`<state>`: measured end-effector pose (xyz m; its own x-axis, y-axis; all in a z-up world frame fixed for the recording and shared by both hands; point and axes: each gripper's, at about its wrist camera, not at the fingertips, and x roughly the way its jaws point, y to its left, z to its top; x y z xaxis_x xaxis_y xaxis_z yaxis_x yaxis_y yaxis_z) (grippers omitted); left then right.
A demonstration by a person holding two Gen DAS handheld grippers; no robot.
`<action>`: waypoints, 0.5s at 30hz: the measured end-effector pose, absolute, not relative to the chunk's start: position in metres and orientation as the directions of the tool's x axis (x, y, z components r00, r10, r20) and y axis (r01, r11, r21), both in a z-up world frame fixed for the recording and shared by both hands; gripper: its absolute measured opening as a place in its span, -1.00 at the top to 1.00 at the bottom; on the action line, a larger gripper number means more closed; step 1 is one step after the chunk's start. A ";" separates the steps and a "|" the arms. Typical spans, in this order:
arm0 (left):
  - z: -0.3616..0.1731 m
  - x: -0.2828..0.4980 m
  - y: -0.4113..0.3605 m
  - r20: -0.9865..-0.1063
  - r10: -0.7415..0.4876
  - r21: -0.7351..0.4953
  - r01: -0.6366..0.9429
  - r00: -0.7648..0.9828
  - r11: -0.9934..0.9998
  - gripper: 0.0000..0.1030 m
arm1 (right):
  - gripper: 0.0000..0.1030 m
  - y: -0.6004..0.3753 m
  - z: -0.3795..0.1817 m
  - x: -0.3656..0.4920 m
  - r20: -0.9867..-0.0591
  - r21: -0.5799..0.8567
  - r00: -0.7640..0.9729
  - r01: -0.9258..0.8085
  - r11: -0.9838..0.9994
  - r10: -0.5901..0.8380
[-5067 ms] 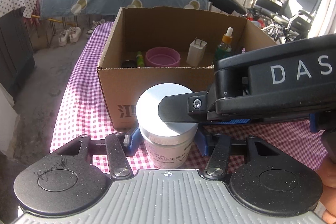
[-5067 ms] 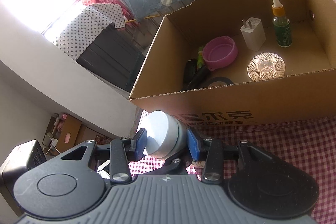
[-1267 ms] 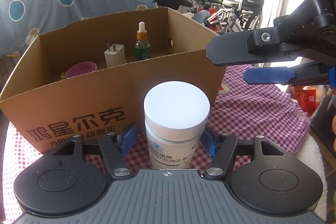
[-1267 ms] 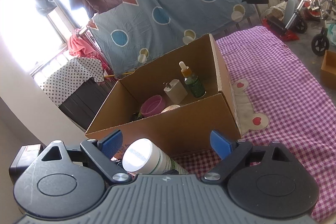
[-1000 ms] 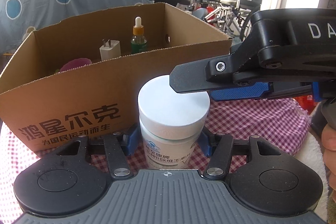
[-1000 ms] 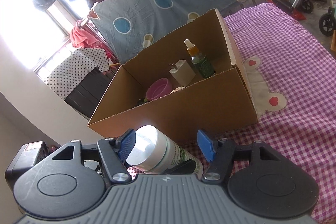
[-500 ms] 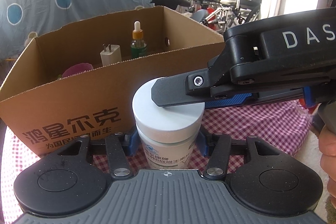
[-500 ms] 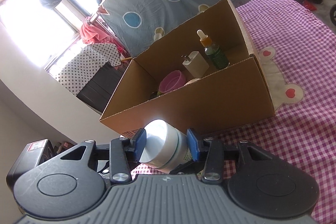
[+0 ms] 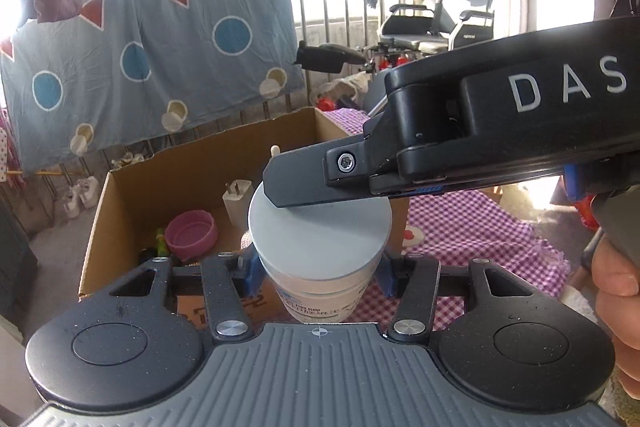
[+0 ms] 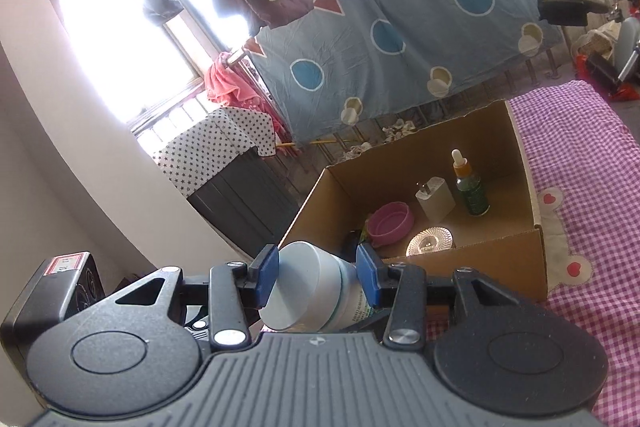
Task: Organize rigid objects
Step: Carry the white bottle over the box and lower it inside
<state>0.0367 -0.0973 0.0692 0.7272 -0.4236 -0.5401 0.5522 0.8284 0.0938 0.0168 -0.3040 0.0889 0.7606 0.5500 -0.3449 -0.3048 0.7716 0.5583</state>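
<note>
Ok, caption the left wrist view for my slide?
Both grippers hold the white jar above the cardboard box of small items.

Left tongs (image 9: 318,269) and right tongs (image 10: 316,277) both clamped, fingers crossing

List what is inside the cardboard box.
In the box: a pink bowl, a white plug, a green dropper bottle and a cut-glass dish. Something dark and something green lie beside the bowl, half hidden by the held jar.
</note>
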 end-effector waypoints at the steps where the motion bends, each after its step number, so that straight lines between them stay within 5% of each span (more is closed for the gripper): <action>1: 0.079 0.039 -0.097 -0.529 -0.430 0.095 0.555 0.732 0.827 -0.02 | 0.11 -0.304 0.099 0.019 -0.331 0.549 0.761 -0.325 0.770 0.557; 8: 0.124 0.075 -0.113 -0.496 -0.481 0.050 0.577 0.723 0.815 -0.03 | 0.11 -0.315 0.151 0.052 -0.301 0.481 0.774 -0.382 0.789 0.558; 15: 0.106 0.127 -0.142 -0.574 -0.495 -0.005 0.601 0.653 0.799 -0.03 | 0.11 -0.342 0.143 0.105 -0.362 0.487 0.773 -0.319 0.813 0.520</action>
<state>0.1266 -0.1421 0.1059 0.6528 -0.4947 -0.5737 0.6012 0.7991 -0.0049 0.1053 -0.3423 0.1426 0.7735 0.5205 -0.3616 -0.3191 0.8128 0.4874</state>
